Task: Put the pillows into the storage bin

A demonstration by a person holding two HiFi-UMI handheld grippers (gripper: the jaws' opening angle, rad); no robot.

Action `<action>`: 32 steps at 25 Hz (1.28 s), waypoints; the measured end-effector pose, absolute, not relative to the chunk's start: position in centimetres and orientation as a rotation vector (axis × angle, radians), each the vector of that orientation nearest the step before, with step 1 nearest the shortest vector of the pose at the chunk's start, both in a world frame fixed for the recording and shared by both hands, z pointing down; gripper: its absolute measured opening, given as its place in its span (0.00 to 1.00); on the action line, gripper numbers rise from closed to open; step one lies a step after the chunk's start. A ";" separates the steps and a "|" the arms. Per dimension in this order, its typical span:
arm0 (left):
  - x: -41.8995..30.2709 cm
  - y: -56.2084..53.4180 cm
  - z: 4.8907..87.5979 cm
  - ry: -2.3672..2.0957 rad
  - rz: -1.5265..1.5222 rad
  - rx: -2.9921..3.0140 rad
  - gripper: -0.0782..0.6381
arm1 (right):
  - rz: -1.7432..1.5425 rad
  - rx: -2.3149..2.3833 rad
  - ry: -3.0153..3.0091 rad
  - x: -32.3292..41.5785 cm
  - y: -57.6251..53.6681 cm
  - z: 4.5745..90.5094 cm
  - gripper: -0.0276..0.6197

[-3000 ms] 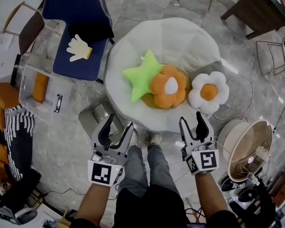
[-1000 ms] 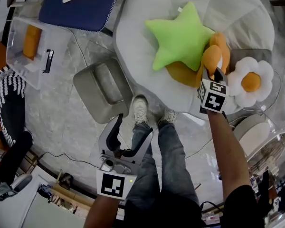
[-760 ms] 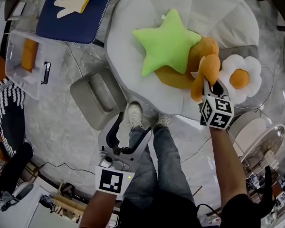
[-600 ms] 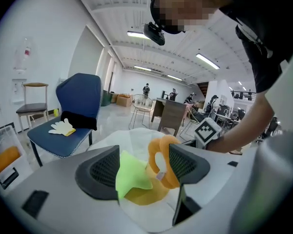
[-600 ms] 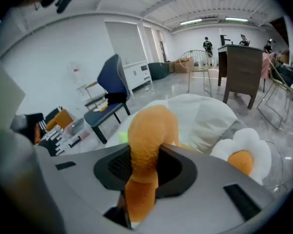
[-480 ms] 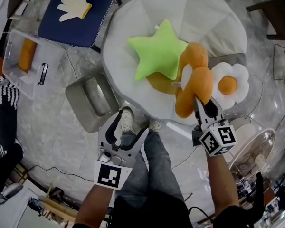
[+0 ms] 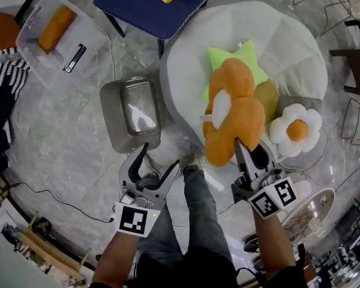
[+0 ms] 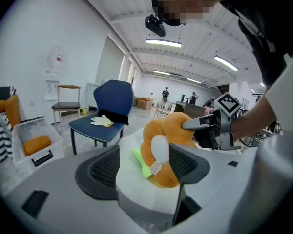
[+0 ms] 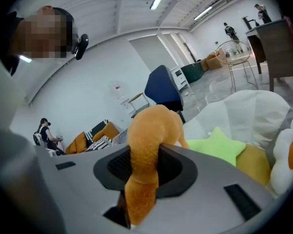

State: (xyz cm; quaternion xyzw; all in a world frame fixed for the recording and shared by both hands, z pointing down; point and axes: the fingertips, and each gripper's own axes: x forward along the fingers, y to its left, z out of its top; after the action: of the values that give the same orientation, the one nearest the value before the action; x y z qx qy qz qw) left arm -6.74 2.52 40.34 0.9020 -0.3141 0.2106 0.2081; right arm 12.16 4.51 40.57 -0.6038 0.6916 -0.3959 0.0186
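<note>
- right tongs [image 7: 247, 149], which have just been closing, pinch a petal of the orange flower pillow [image 7: 234, 110], held up over the beanbag's [image 7: 288, 41] near edge.
- left tongs [image 7: 161, 156] gape wide and empty above the floor.
- star pillow [image 7: 243, 56] lies on the beanbag, white flower pillow [image 7: 296, 131] at its edge.
- clear bin [image 7: 90, 41] stands well apart, far left.

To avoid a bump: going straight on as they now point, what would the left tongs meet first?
Probably the near edge of the white beanbag, just below the orange flower pillow; depth is unclear.
</note>
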 end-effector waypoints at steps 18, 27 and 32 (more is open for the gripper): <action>-29.5 -2.1 39.3 -0.931 0.622 2.592 0.57 | -1.376 -1.795 2.467 -17.5 -4.0 47.1 0.23; -34.6 -1.9 41.2 -1.105 0.558 2.364 0.57 | -1.498 -1.837 2.600 -21.2 -4.9 53.8 0.24; -35.6 -1.0 43.1 -1.197 0.547 2.264 0.57 | -1.656 -1.788 2.677 -21.5 -3.9 58.9 0.24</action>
State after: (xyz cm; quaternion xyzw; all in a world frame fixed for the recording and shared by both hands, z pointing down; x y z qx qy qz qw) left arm -35.63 -1.03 43.11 0.8353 -0.4414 0.2019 0.2583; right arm -21.52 -3.87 58.88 -0.4798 0.7184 -0.4444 -0.2370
